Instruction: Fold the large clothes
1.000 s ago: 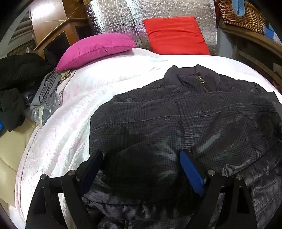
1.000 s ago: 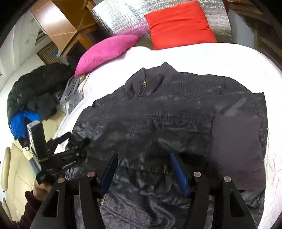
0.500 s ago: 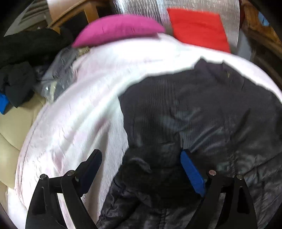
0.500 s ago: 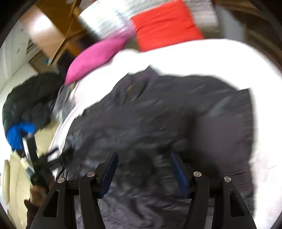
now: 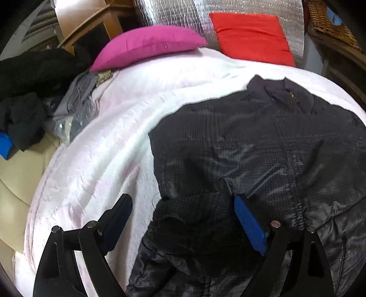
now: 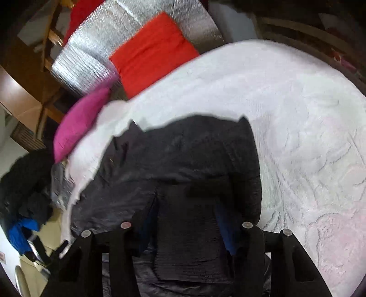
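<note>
A bed covered with a white, faintly pink-patterned blanket (image 5: 96, 164) is filling most of both views. At its head, a magenta pillow (image 5: 148, 45) and a red pillow (image 5: 249, 36) are leaning against a silver quilted foil panel (image 5: 183, 16). Wooden furniture (image 5: 91, 25) is standing behind on the left, a wicker basket (image 5: 329, 25) is sitting at the upper right, and dark clothes (image 5: 29, 91) are lying heaped beside the bed on the left.
</note>
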Demonstrator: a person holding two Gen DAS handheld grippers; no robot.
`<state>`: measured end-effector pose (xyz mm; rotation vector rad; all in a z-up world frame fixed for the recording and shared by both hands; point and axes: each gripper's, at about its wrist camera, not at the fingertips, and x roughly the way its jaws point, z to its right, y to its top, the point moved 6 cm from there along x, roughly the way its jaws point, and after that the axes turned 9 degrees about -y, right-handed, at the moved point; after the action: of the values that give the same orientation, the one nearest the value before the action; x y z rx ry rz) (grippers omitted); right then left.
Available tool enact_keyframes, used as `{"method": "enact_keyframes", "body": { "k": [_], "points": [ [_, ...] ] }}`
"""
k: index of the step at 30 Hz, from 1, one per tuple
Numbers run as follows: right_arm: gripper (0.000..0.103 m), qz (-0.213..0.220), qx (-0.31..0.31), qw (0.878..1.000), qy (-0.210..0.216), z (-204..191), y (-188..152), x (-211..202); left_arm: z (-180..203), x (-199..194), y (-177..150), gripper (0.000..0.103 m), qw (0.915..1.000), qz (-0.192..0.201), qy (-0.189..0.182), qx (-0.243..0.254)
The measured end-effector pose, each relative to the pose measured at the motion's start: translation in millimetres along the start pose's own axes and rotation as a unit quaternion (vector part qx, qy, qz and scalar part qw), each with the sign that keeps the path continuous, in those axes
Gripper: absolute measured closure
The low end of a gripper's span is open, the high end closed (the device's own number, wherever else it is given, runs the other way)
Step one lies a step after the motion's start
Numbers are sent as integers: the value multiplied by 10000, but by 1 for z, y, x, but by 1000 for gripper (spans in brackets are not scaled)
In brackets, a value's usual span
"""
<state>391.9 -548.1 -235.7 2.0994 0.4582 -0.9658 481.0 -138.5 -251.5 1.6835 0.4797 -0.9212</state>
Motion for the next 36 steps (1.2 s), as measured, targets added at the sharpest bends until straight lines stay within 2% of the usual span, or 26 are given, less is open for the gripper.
{"method": "enact_keyframes", "body": {
  "k": [3, 5, 7, 8, 10, 11, 14, 17, 21, 24, 27, 29, 32, 36],
  "points": [
    [48, 389, 98, 9991, -161, 7, 15, -7, -6, -8, 7, 12, 9995, 199, -36, -225],
    [47, 463, 177, 9983, -302, 15, 27, -2, -11, -8, 9, 12, 9991, 239, -19, -357],
    [47, 434, 310, 9981, -308, 21, 32, 10, -15, -2, 9, 12, 9989, 146, -1, -453],
    [47, 343, 316, 9986, -232, 22, 34, 18, -14, 4, 7, 12, 9990, 29, -7, -441],
    [47, 35, 249, 9991, -338, 26, 30, 38, -10, 15, 1, 12, 9993, -200, -36, -329],
    [47, -16, 236, 9991, -357, 26, 29, 45, -7, 15, 0, 12, 9994, -187, 7, -304],
    [47, 54, 157, 9991, -388, 23, 30, 38, -5, 9, 4, 12, 9997, -95, 96, -213],
    [47, 209, 95, 9996, -145, 14, 30, 16, -4, -3, 6, 12, 9996, 62, -43, -280],
    [47, 421, -456, 9981, -46, -8, 16, -19, 1, -20, 6, 12, 9994, 280, -105, -185],
    [47, 285, -816, 9963, -4, -25, -7, -30, 4, -23, 1, 12, 9995, 298, -122, -52],
    [47, -73, -1087, 9940, -77, -32, -30, -19, 12, -18, -9, 12, 9997, 117, -110, 204],
    [47, -288, -1206, 9918, -300, -32, -44, -5, 18, -11, -14, 12, 9990, 5, 96, 440],
    [47, -215, -1332, 9899, -434, -34, -52, -4, 20, -14, -14, 12, 9979, 86, 278, 573],
    [47, -27, -1181, 9930, -35, -42, -54, -28, 22, -21, -15, 12, 9981, 142, 232, 557]
  ]
}}
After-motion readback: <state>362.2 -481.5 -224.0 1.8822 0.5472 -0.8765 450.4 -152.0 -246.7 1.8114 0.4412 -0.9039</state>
